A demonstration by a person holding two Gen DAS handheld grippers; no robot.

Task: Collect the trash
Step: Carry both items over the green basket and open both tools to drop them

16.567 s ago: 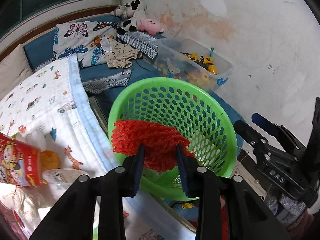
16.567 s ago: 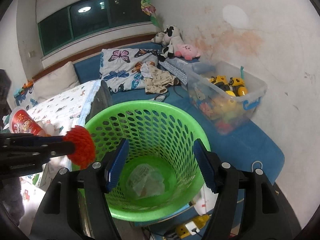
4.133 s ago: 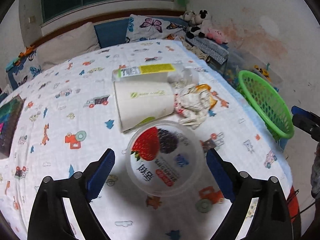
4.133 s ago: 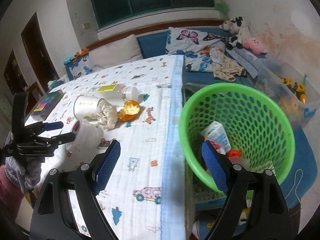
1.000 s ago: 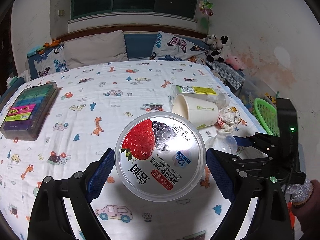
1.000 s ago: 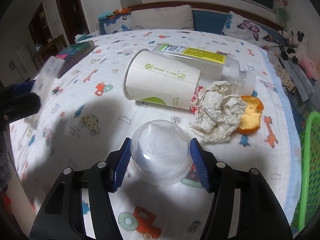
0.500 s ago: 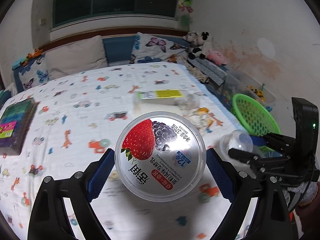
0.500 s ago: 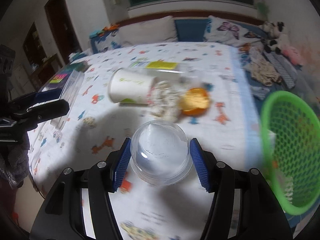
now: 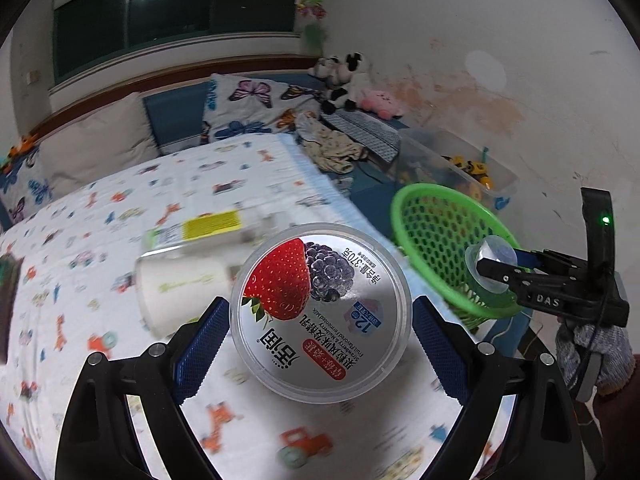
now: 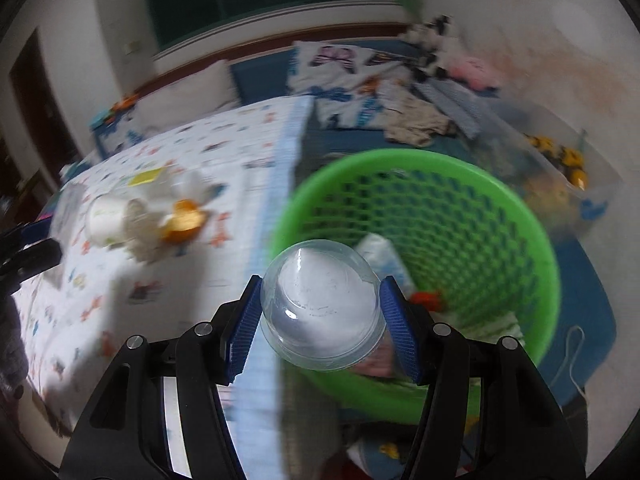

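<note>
My left gripper (image 9: 321,316) is shut on a round yogurt tub (image 9: 320,308) with a strawberry lid, held above the bed. My right gripper (image 10: 322,316) is shut on a clear plastic dome lid (image 10: 320,308), held at the near rim of the green basket (image 10: 520,216). The right gripper with the dome lid (image 9: 490,268) also shows in the left wrist view against the green basket (image 9: 436,200). On the bed lie a white paper cup (image 9: 180,280), a clear bottle with a yellow label (image 9: 208,224) and an orange peel (image 10: 184,220).
The bed with a cartoon-print blanket (image 9: 80,240) fills the left. The basket holds several pieces of trash (image 10: 384,256). A clear toy bin (image 9: 460,168) stands behind the basket by the wall. Pillows and plush toys (image 9: 344,76) lie at the back.
Both grippers have swung right toward the green basket, each still holding its item. The dome lid is now at the basket's near rim; the basket looks much closer in both views.
</note>
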